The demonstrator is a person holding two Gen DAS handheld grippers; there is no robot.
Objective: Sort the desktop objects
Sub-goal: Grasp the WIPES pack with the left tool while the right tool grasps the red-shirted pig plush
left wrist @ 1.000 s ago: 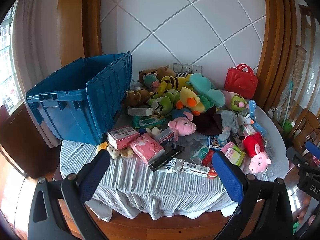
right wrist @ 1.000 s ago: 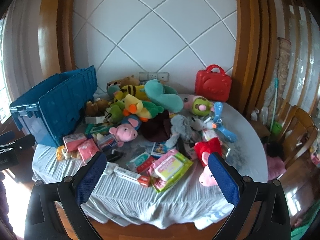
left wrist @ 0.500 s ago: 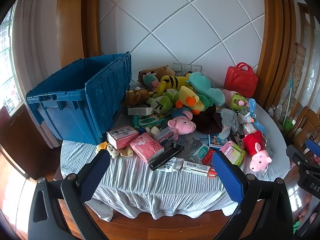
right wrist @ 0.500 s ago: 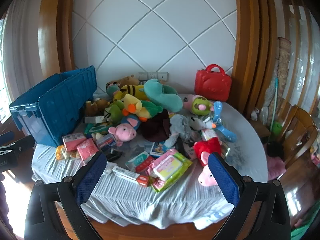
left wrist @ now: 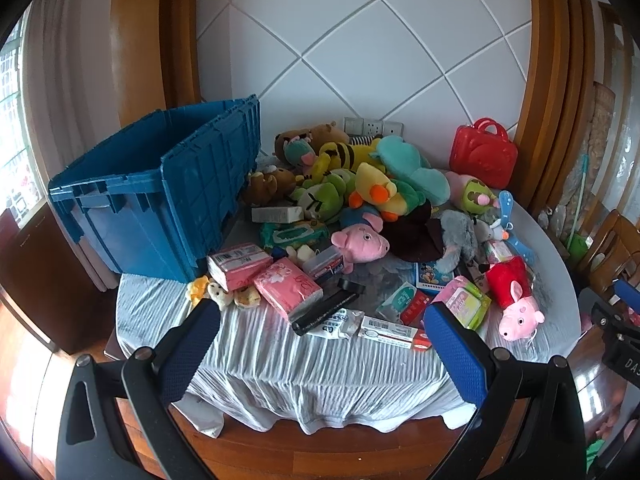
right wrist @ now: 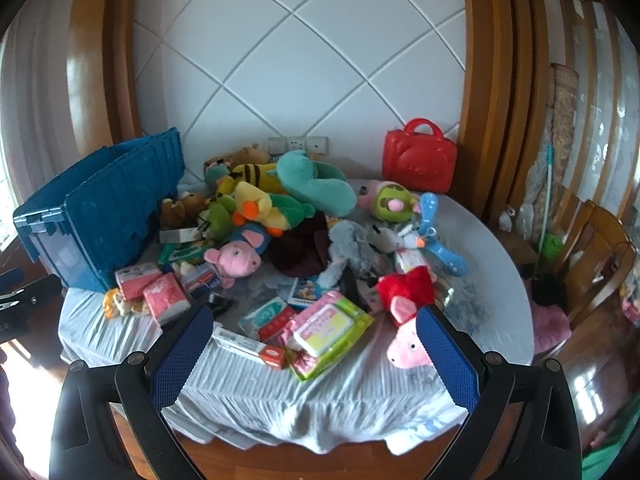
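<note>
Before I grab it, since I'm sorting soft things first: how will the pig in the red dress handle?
The pig looks plush, so probably light and floppy. It lies flat near the table's edge, unlikely to roll, and should squash under the fingers.

A white diamond-tiled wall (left wrist: 360,60) is seen behind, with sockets (left wrist: 372,125) mounted low; wooden chairs (right wrist: 592,256) and a green-handled broom (right wrist: 546,200) are glimpsed right.
</note>
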